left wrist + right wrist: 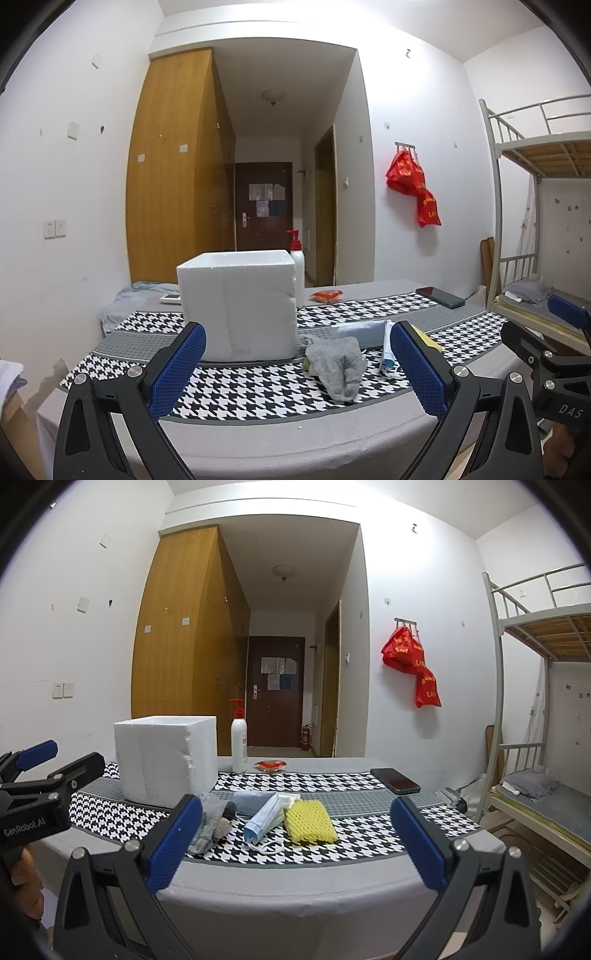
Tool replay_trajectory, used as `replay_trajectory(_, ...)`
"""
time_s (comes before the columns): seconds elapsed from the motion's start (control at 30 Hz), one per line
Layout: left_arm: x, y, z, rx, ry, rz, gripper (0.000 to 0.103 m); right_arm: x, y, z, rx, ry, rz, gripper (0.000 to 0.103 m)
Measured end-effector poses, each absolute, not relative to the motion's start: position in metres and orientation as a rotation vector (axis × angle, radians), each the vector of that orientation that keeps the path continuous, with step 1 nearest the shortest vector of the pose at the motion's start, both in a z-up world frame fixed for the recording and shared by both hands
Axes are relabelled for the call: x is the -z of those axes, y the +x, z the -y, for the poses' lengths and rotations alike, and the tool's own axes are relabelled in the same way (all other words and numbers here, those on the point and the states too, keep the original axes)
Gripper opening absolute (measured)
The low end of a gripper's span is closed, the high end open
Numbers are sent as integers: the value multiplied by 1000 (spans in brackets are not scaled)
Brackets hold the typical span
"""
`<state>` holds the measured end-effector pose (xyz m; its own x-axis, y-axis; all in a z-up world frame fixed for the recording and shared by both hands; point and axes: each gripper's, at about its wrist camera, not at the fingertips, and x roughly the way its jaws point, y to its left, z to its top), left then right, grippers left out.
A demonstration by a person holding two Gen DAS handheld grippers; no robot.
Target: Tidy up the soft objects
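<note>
A white foam box (238, 306) (166, 758) stands on the houndstooth cloth (258, 391) (351, 845). To its right lie a grey sock (338, 363) (208, 825), a grey-blue pouch (360, 332) (253, 800), a tube (387, 349) (264, 818), a face mask (286, 799) and a yellow foam net (310, 821). My left gripper (297, 363) is open and empty, held before the table's front edge; it also shows at the left of the right wrist view (55, 757). My right gripper (295, 834) is open and empty, held likewise.
A pump bottle (239, 738) (297, 266), a red packet (270, 764) (325, 294) and a black phone (395, 780) (439, 296) lie farther back. A bunk bed (535, 709) stands at the right, a wooden wardrobe (173, 166) at the back left.
</note>
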<state>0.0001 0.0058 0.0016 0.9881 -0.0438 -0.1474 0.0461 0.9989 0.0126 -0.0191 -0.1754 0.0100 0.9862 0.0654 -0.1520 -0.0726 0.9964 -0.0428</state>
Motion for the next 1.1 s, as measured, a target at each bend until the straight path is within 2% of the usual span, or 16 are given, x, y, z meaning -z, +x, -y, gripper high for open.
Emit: replay_trajectory(1.1,-1,5,-7,53,14,-172,100,-11,-18,178,-66,-48,-145,103)
